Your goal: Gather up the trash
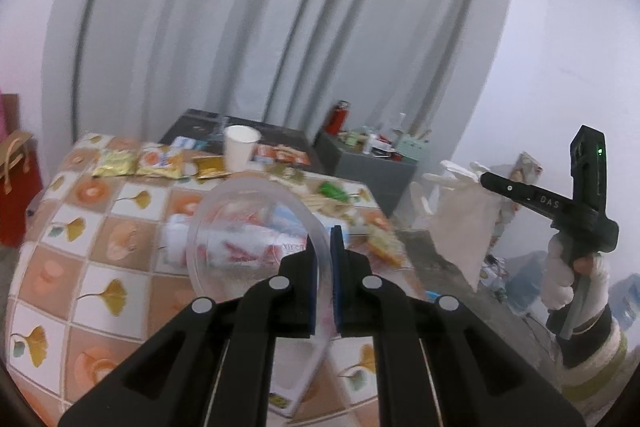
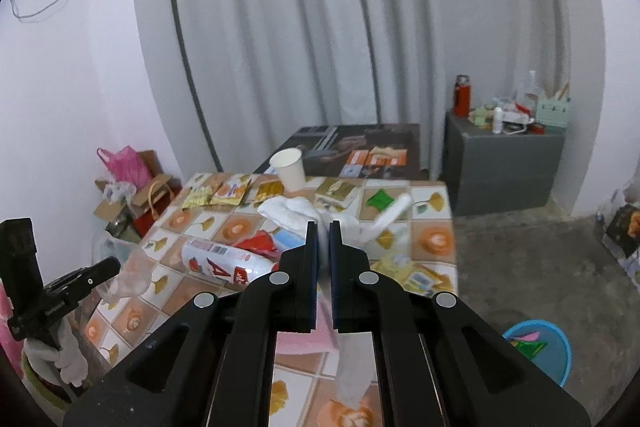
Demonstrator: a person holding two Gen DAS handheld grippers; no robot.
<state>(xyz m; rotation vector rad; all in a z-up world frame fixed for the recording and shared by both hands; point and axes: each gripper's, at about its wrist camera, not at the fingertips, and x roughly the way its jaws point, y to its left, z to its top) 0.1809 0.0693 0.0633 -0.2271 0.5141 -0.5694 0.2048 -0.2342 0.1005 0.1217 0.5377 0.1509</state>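
Trash is being lifted off the table; left gripper is clamping the clear plastic bowl by its rim, right gripper is pinching a white glove; carry both level to the blue bin, releasing 1 at a time

1. The letters "DAS" stand in pale print on the black body of the right gripper, as the left wrist view shows it, to the right of the table.
2. A large red "A" stands on a white wrapper lying on the table; its other print is too blurred to read.
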